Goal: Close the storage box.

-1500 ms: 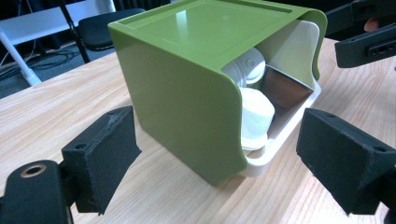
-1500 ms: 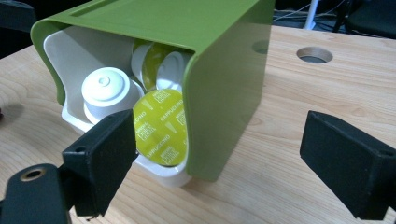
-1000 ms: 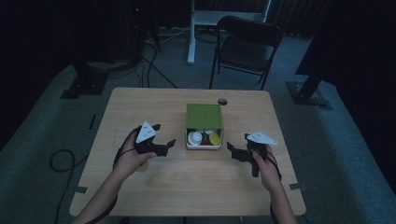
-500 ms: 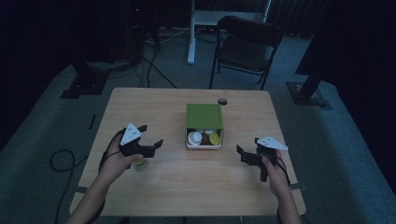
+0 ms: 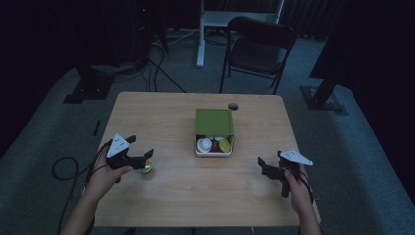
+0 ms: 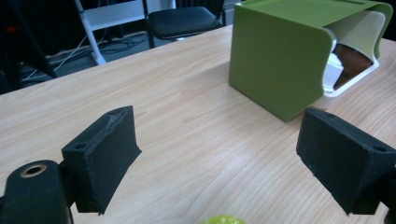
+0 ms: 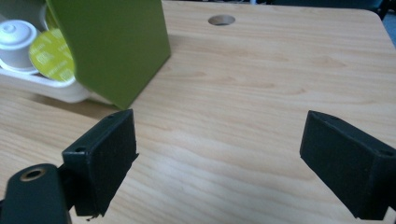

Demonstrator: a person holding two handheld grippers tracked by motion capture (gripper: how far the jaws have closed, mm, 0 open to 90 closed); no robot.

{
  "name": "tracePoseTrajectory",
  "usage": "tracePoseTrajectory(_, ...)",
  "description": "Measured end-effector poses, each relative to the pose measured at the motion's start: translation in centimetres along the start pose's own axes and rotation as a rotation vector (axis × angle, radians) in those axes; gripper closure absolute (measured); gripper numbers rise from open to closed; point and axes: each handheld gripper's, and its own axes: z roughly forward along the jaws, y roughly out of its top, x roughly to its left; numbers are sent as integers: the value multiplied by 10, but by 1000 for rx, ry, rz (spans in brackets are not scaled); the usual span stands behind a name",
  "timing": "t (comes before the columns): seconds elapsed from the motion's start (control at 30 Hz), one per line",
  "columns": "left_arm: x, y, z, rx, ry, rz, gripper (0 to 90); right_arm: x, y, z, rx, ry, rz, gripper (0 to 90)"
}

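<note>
Left gripper (image 5: 142, 161) jaws wide, small yellow-green capsule (image 5: 146, 168), perhaps a pod, just below them, right gripper (image 5: 266, 169) wide, empty

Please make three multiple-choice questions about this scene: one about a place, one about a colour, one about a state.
1. Where does the small yellow-green capsule lie?
A. on the table by the left tongs
B. inside the box
C. on the chair

2. What colour is the lid of the box?
A. red
B. green
C. blue

3. How do the right tongs stand?
A. shut on a capsule
B. shut on nothing
C. open, holding nothing

Answers:
1 A, the high view shows it on the wooden table just below the left jaws.
2 B, the lid is green in all views.
3 C, its jaws stand wide apart over bare wood.
</note>
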Motion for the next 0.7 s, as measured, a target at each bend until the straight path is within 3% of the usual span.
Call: tracePoseTrajectory(0.7,12,-48,-31,82,46,-79,124,-18,-35,-22,85,-55,56,104)
